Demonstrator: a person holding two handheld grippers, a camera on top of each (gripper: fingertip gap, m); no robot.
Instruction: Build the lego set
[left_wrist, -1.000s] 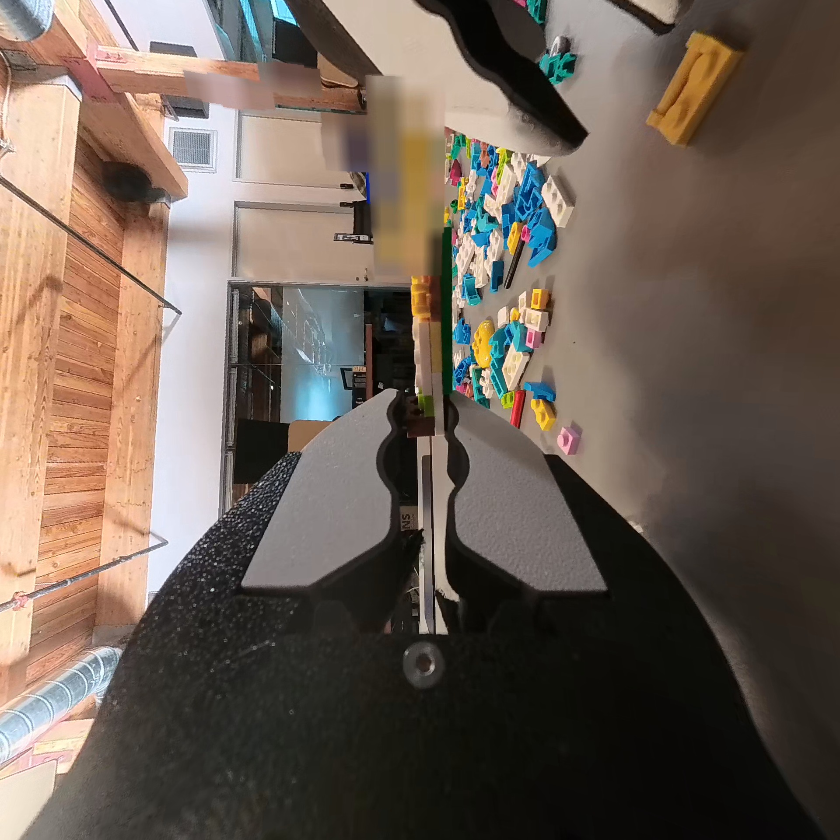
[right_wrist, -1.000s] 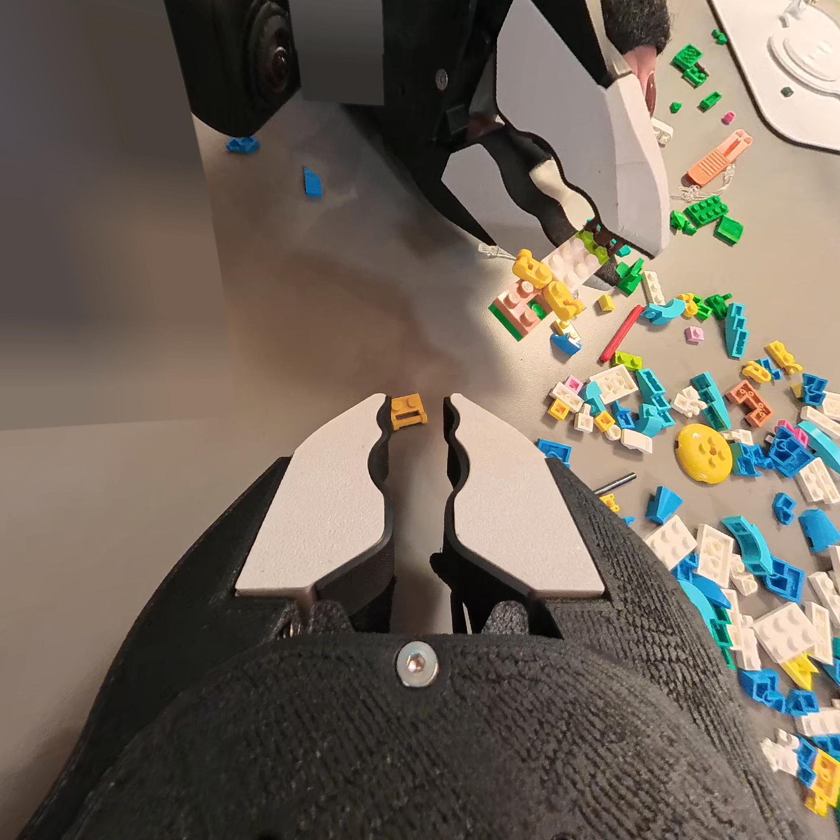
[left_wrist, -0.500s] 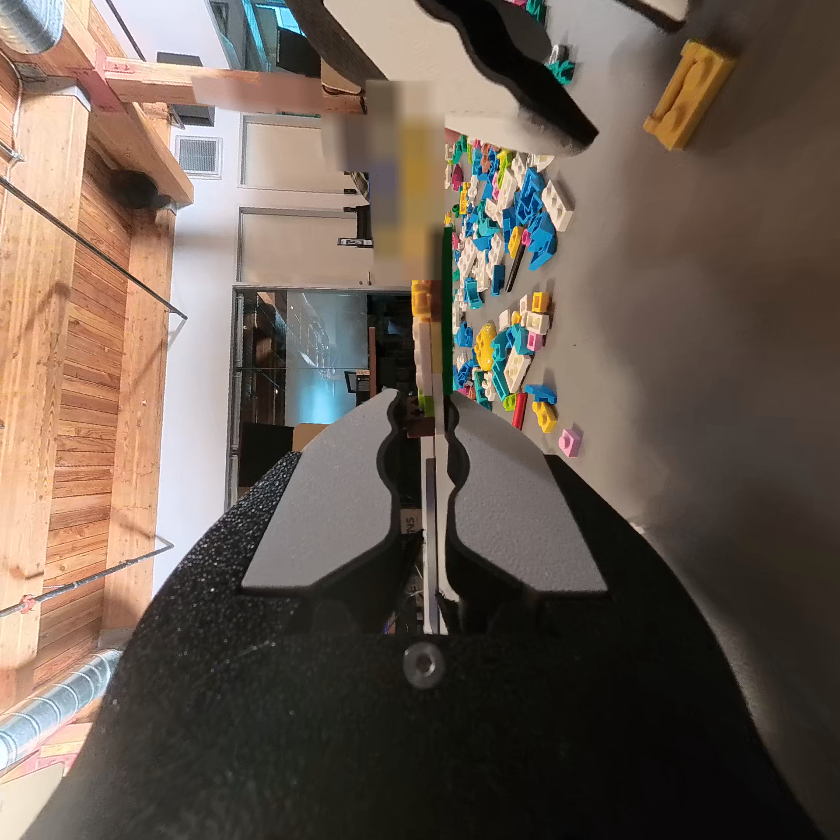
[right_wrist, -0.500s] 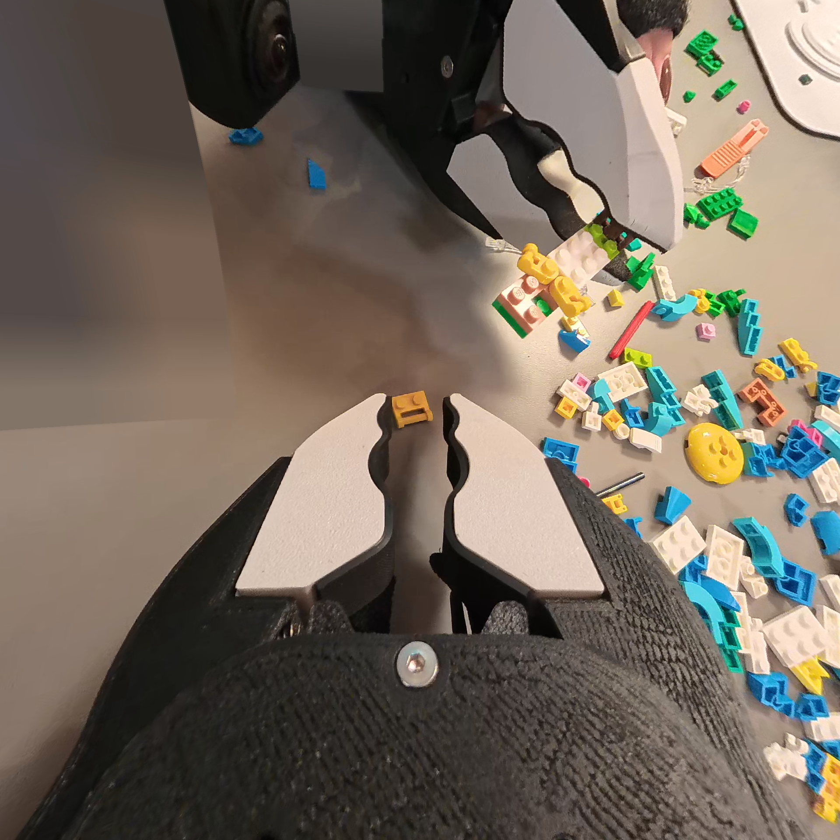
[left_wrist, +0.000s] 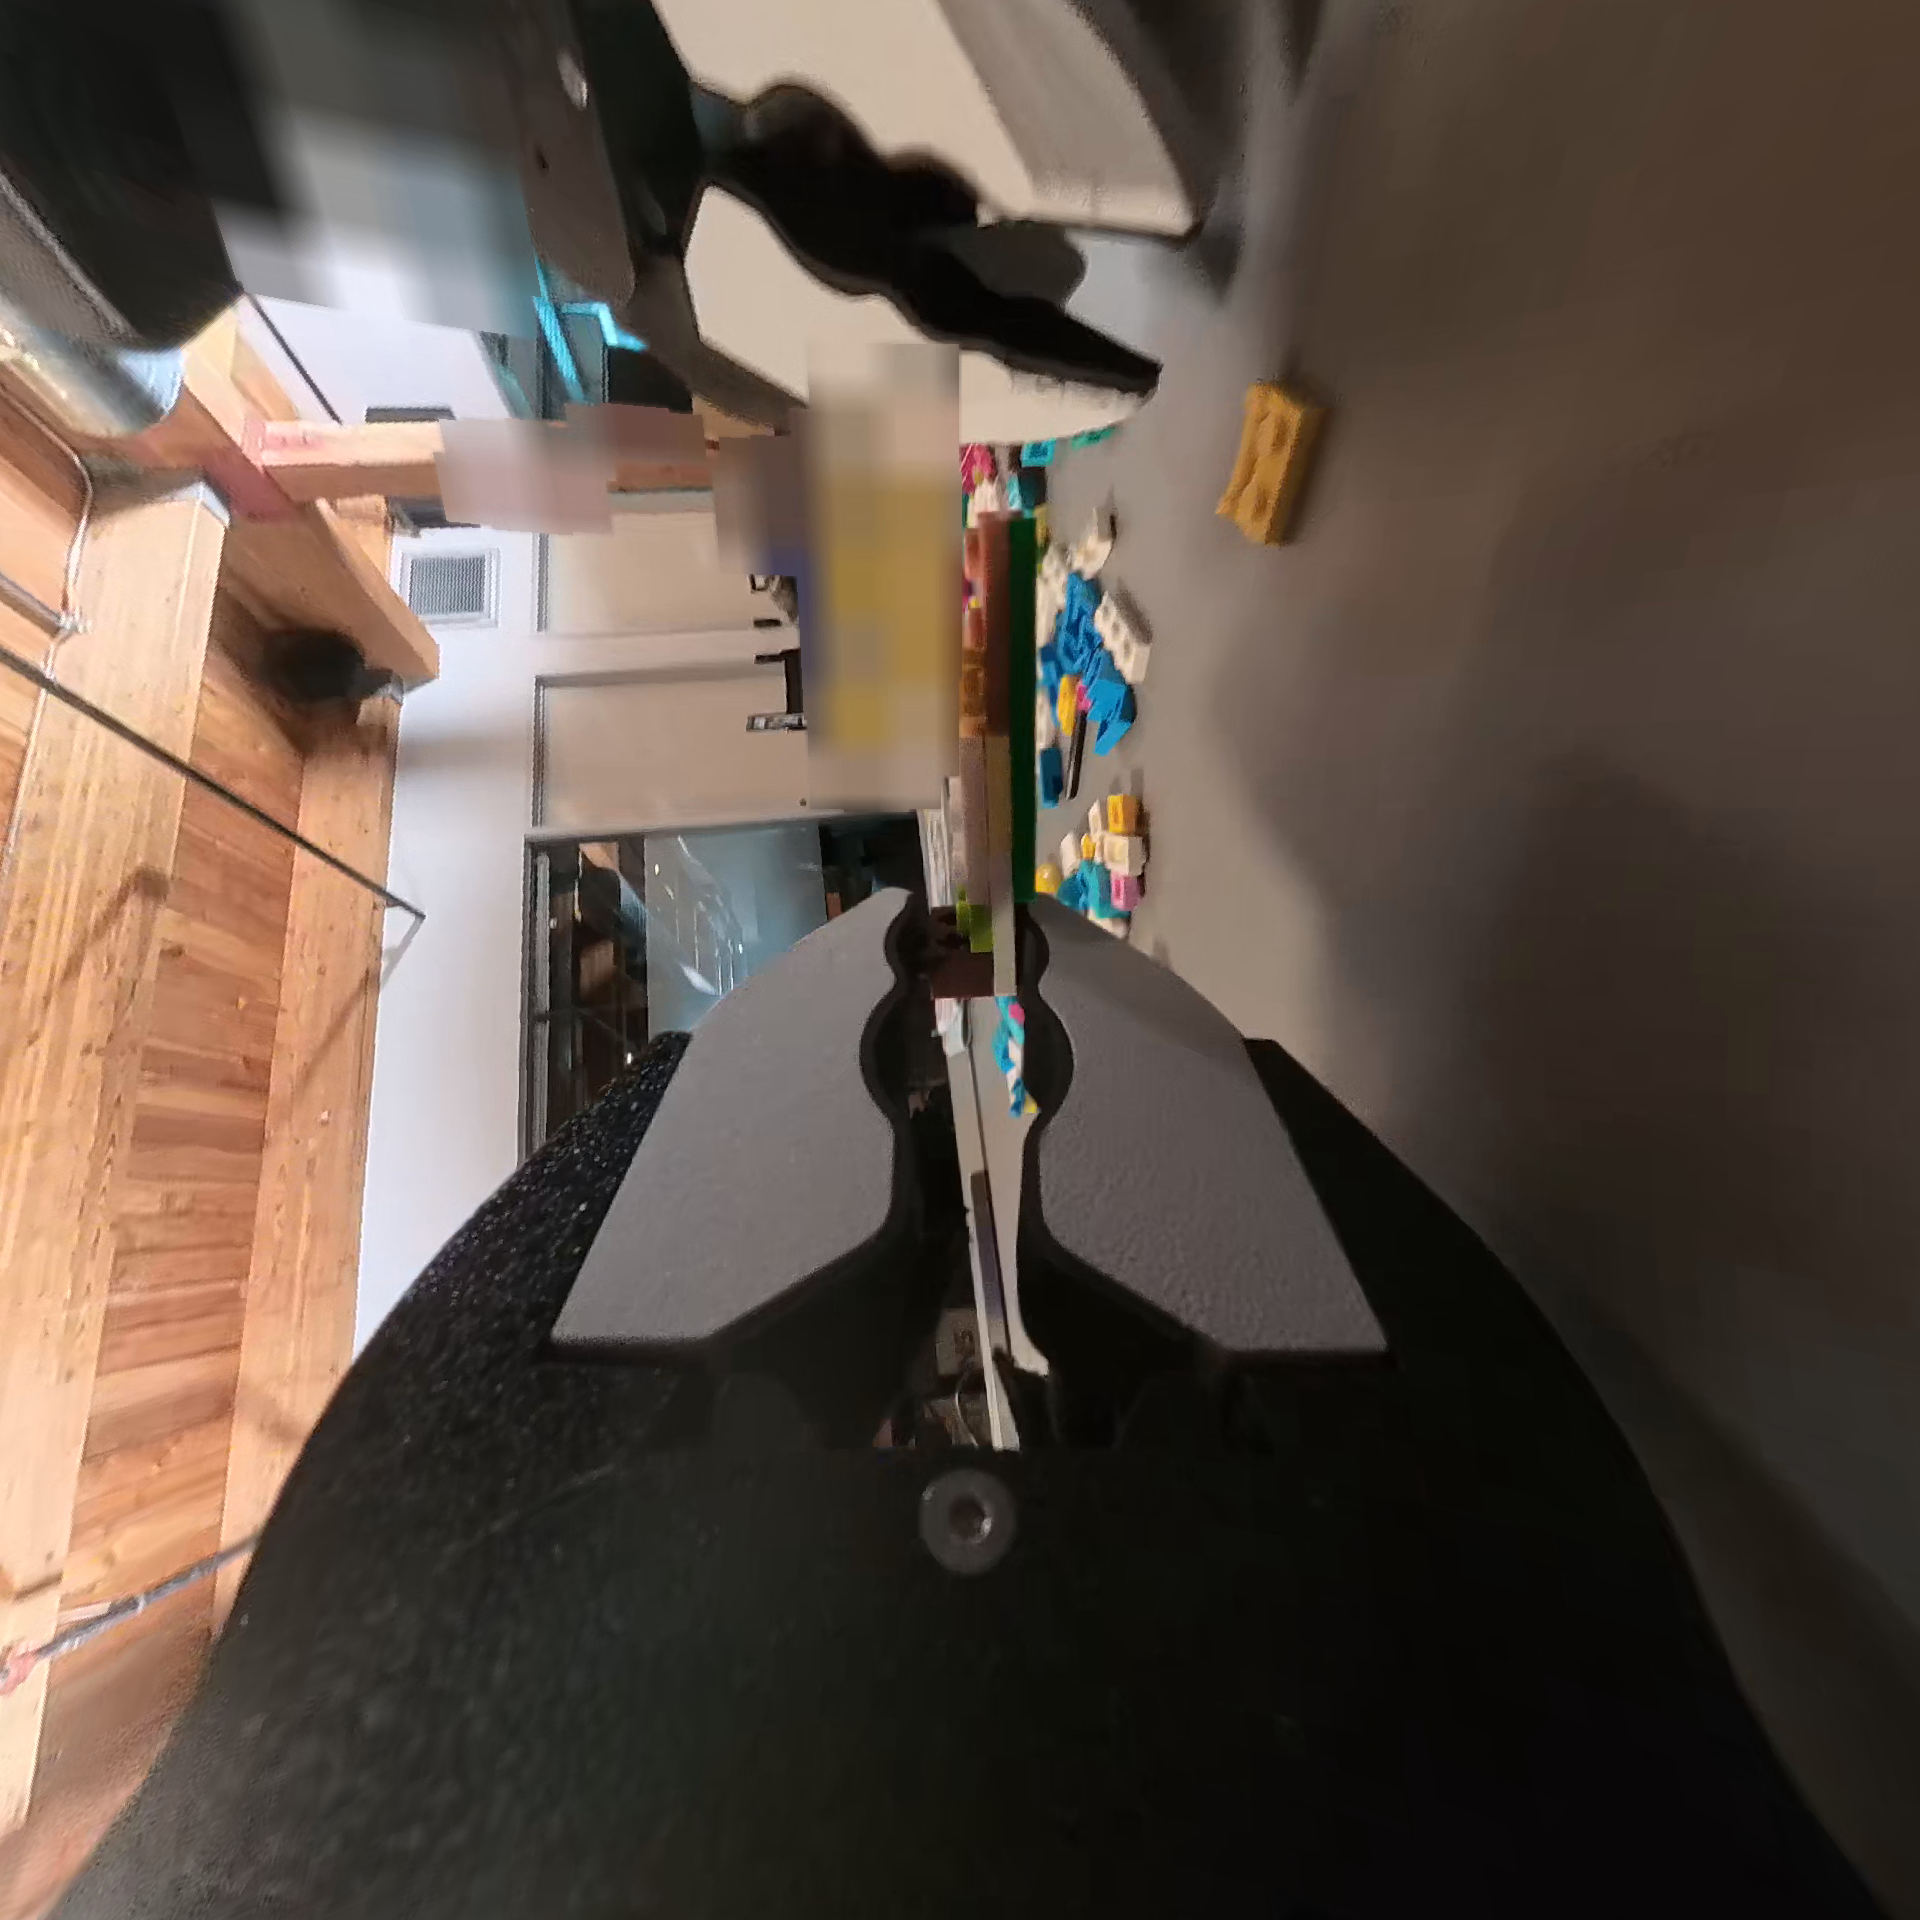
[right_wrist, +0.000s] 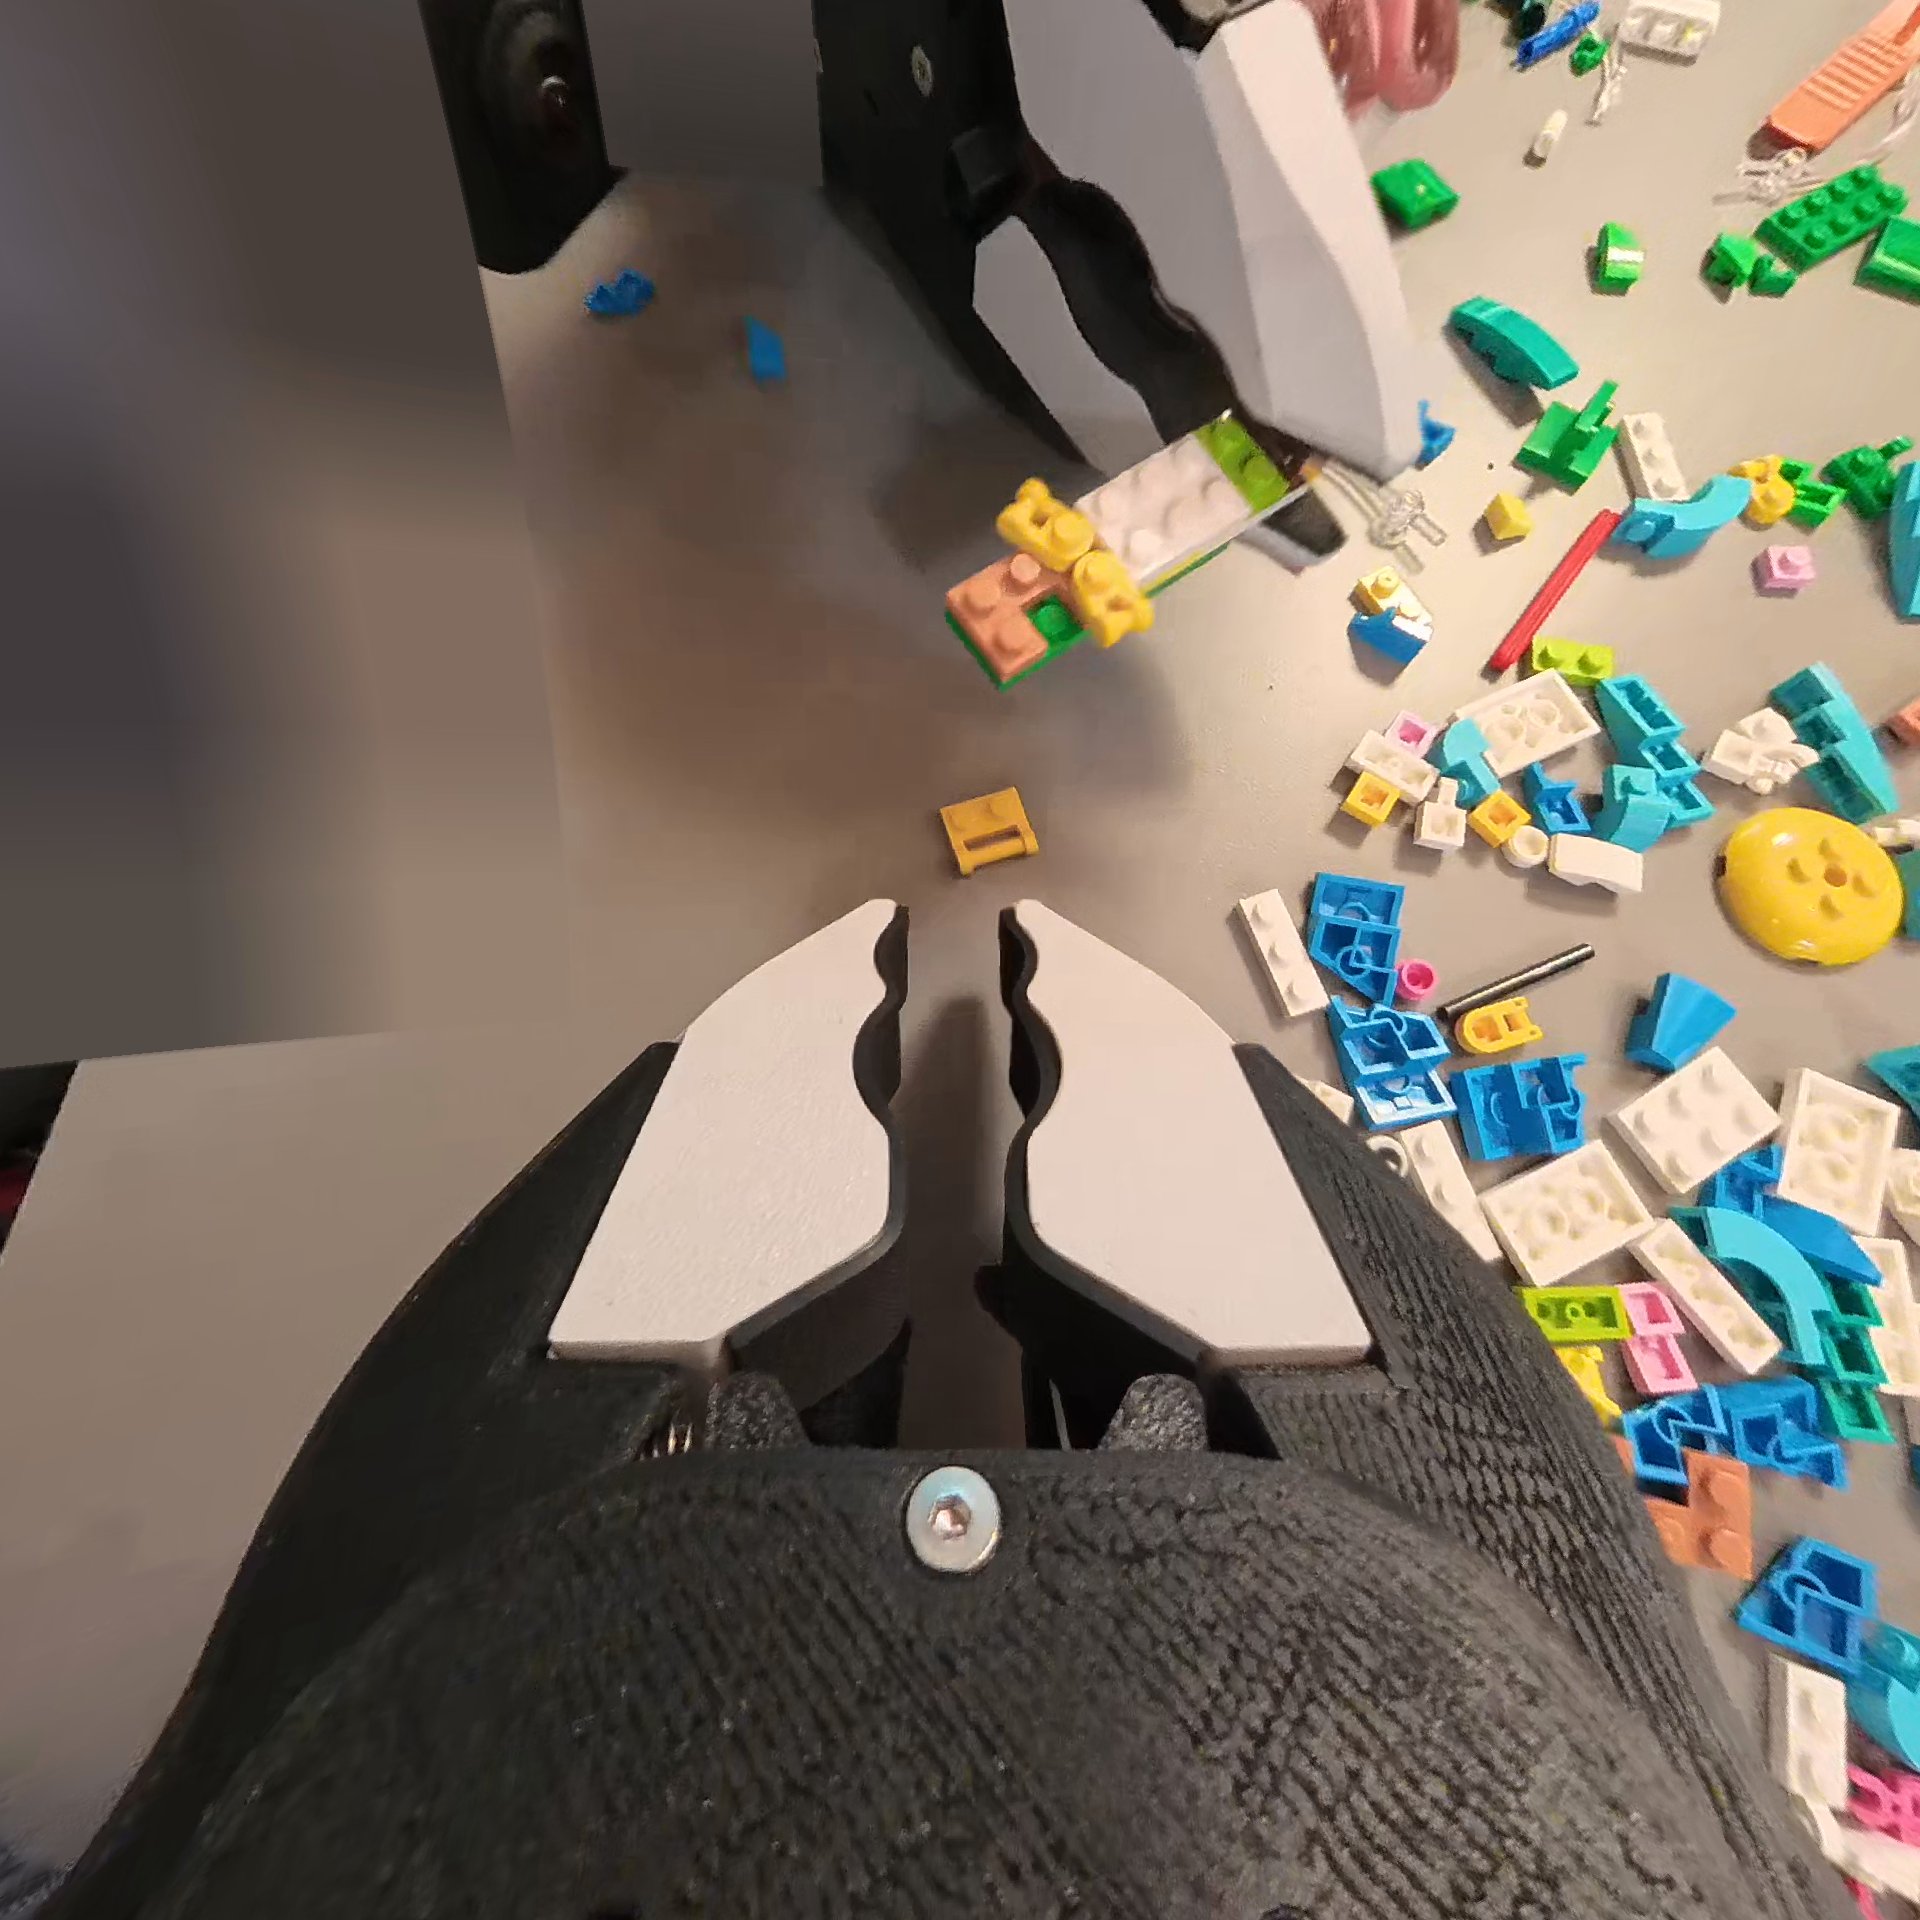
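The right gripper (right_wrist: 951, 914) hangs slightly parted and empty over the grey table (right_wrist: 727, 644); a yellow brick (right_wrist: 988, 829) lies just ahead. Farther off, the left gripper (left_wrist: 971, 940) clamps the half-built model (right_wrist: 1107, 551) above scattered loose bricks (right_wrist: 1558, 1091). Beyond stand wooden beams (left_wrist: 156, 935) and a white wall (left_wrist: 457, 790).

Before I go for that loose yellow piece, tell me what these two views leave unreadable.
- Partial assembly, left wrist view: edge-on and motion-blurred; its studs don't show.
- Its gripped end, right wrist view: hidden between the left gripper's fingers.
- Yellow piece: its underside is hidden against the table.
- Loose brick pile, right wrist view: cut off by the right edge.
- Right gripper: empty, fingers slightly apart.
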